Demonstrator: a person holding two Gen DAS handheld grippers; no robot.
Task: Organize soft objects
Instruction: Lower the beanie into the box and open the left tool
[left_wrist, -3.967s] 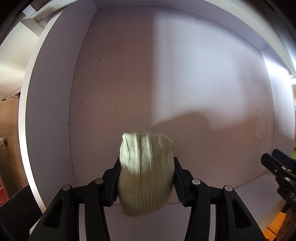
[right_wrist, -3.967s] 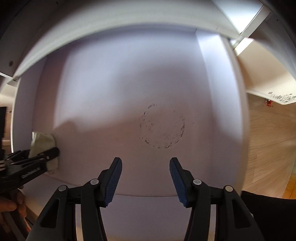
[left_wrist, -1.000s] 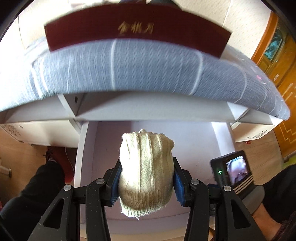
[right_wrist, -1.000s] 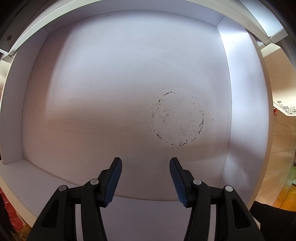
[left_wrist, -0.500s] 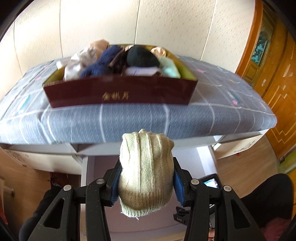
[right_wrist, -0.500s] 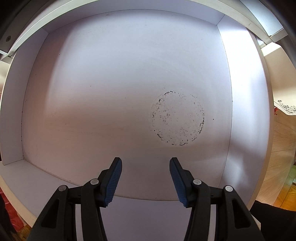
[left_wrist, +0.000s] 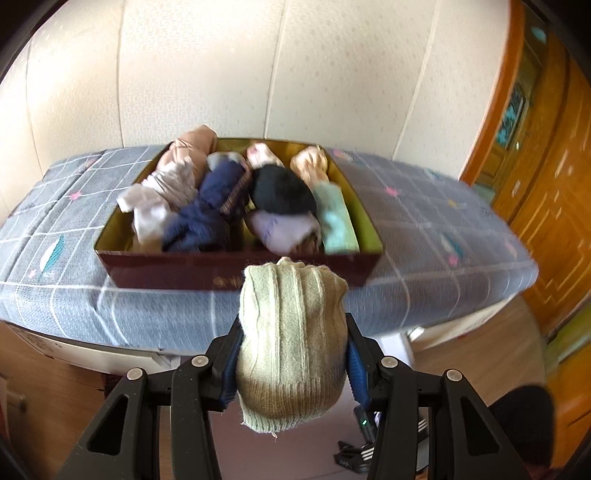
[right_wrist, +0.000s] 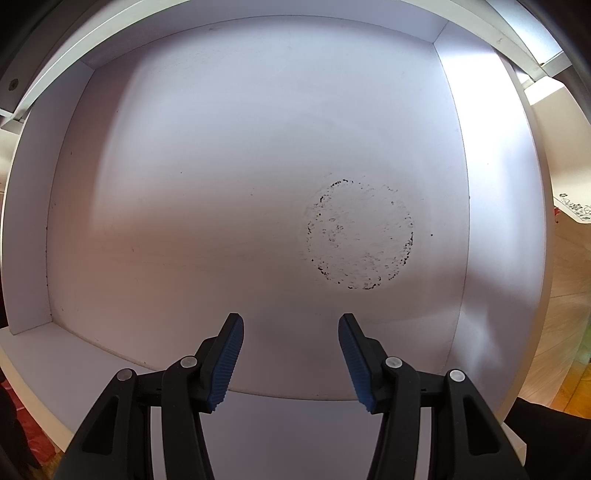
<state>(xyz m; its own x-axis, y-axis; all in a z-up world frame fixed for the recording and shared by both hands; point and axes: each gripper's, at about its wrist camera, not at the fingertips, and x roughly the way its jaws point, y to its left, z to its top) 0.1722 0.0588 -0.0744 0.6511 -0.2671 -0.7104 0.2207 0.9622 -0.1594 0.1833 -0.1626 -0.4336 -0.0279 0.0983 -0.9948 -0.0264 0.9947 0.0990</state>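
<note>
Left gripper (left_wrist: 291, 363) is clamped on the pale green knitted sock (left_wrist: 291, 343) — rolled bundle fills the gap between both blue pads, its top bulging past the fingertips, ribbed cuff hanging below them. Ahead of it: dark red box (left_wrist: 177, 271) packed with rolled socks, sitting on a grey checked cover (left_wrist: 424, 229). Right gripper (right_wrist: 291, 360) half open, nothing between the jaws — white drawer floor (right_wrist: 221, 184) with a ring stain (right_wrist: 360, 234) below.

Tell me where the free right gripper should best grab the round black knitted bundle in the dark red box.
Probably across the domed top of the black bundle, coming from above with the open right gripper. It bulges above the other rolled clothes, while the lilac roll, the navy roll and the dark red box walls crowd its sides.
</note>
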